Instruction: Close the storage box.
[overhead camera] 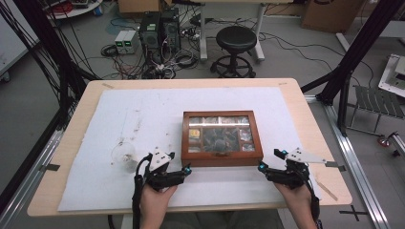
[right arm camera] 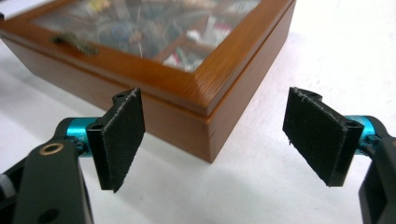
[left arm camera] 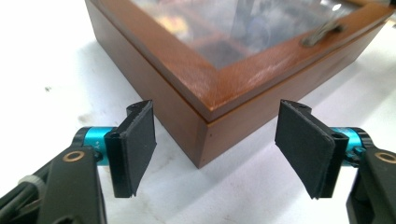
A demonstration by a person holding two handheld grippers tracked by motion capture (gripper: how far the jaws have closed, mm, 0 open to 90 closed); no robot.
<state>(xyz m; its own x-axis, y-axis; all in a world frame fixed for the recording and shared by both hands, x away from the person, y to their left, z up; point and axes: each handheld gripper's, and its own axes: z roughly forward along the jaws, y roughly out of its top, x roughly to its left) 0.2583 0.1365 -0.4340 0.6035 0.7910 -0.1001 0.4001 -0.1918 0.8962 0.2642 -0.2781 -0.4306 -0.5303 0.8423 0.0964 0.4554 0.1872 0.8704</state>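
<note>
You are working at a wooden table (overhead camera: 305, 119) that is carrying a big white sheet (overhead camera: 143, 124) across most of its top. The sheet is showing brown smudges and a faint round stain on its left half.

The wooden box (overhead camera: 222, 138) is lying flat on the sheet, a little right of the table's middle and toward your edge. Its lid is sitting closed, a brown frame around a glass pane (overhead camera: 220, 134), and through the pane small compartments with mixed bits are showing; what those bits are is too blurred to tell. A small metal handle (left arm camera: 322, 33) is sitting on the front rail of the lid, near its middle.

You are holding the left gripper (overhead camera: 187, 170) just off the box's front left corner, and your left hand (overhead camera: 155, 198) is coming in from the bottom edge. In the left gripper view the jaws are standing wide apart, released, with that corner (left arm camera: 201, 140) showing between the pads and touching neither.

You are holding the right gripper (overhead camera: 261, 167) just off the front right corner, with your right hand (overhead camera: 298, 198) behind it. In the right gripper view its jaws are also spread and released, the corner (right arm camera: 210, 135) lying between the pads (right arm camera: 122, 135) and clear of both.
</note>
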